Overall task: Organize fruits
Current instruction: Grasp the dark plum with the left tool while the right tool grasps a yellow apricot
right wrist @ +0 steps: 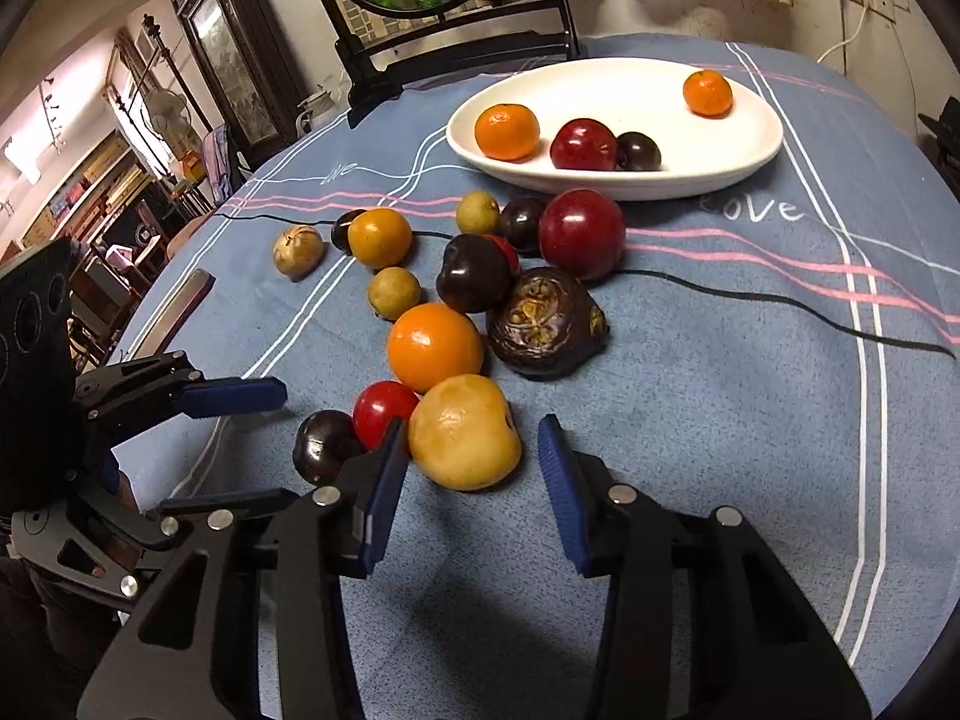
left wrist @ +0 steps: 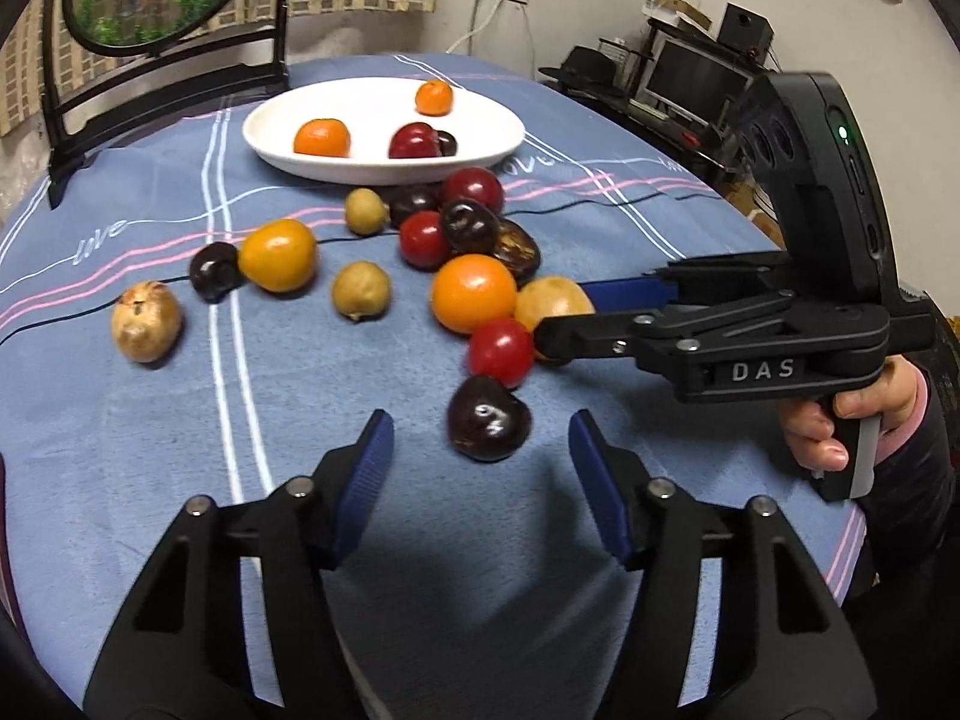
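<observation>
A white oval plate (left wrist: 492, 120) (right wrist: 750, 114) at the far side holds two oranges, a red fruit and a dark one. Several loose fruits lie on the blue cloth before it. My left gripper (left wrist: 480, 456) is open, with a dark plum (left wrist: 487, 427) just ahead between its fingertips. My right gripper (right wrist: 471, 447) is open around a yellow fruit (right wrist: 465, 432), its fingers on either side and apart from it. A red fruit (right wrist: 384, 411) and the dark plum (right wrist: 327, 444) lie just left of it. The right gripper (left wrist: 558, 330) shows in the left wrist view beside the yellow fruit (left wrist: 552, 300).
A round mirror on a black stand (left wrist: 162, 78) (right wrist: 456, 42) stands at the table's back. An orange (right wrist: 435, 347) and a brown wrinkled fruit (right wrist: 546, 324) lie just beyond the yellow fruit. Shelves and monitors (left wrist: 690, 78) stand off the table's right edge.
</observation>
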The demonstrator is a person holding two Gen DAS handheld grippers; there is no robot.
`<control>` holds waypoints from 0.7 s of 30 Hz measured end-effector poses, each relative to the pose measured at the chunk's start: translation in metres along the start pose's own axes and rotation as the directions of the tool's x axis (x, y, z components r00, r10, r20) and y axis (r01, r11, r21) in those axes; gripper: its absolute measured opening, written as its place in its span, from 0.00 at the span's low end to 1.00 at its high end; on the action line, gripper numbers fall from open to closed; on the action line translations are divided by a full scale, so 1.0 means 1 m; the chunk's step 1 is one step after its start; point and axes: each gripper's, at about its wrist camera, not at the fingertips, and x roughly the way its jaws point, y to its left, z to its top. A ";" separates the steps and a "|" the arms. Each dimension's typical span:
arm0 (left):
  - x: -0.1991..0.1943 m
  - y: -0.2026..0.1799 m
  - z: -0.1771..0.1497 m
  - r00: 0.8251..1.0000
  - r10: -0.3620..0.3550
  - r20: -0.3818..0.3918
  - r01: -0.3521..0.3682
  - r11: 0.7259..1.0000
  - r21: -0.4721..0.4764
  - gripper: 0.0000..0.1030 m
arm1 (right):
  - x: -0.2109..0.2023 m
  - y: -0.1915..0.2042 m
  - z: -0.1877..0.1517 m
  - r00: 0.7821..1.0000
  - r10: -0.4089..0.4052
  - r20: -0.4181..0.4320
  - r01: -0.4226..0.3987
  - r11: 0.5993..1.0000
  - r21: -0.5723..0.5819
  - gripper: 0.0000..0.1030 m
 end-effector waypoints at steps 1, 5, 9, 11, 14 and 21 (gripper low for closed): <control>0.001 -0.001 0.000 1.000 -0.002 -0.007 0.002 1.000 0.003 0.59 | -0.001 0.000 0.000 1.000 -0.001 0.003 0.001 1.000 -0.005 0.43; 0.007 -0.002 0.002 1.000 -0.017 -0.027 0.017 1.000 0.000 0.57 | -0.002 0.005 0.000 1.000 -0.011 0.013 0.011 0.999 -0.033 0.38; 0.012 -0.002 0.003 0.999 -0.027 -0.043 0.026 1.000 -0.007 0.55 | -0.001 0.007 0.001 1.000 -0.021 0.016 0.022 0.999 -0.042 0.37; 0.014 -0.002 0.005 0.998 -0.028 -0.051 0.028 1.000 -0.014 0.52 | -0.001 0.006 0.001 1.000 -0.016 0.014 0.017 0.999 -0.034 0.36; 0.017 -0.001 0.007 0.998 -0.038 -0.058 0.037 0.999 -0.022 0.47 | -0.002 0.004 0.002 1.000 -0.017 0.017 0.017 1.000 -0.026 0.36; 0.021 -0.001 0.009 0.997 -0.042 -0.065 0.039 0.999 -0.035 0.40 | -0.006 -0.002 0.003 1.000 -0.009 0.026 0.009 1.000 0.005 0.36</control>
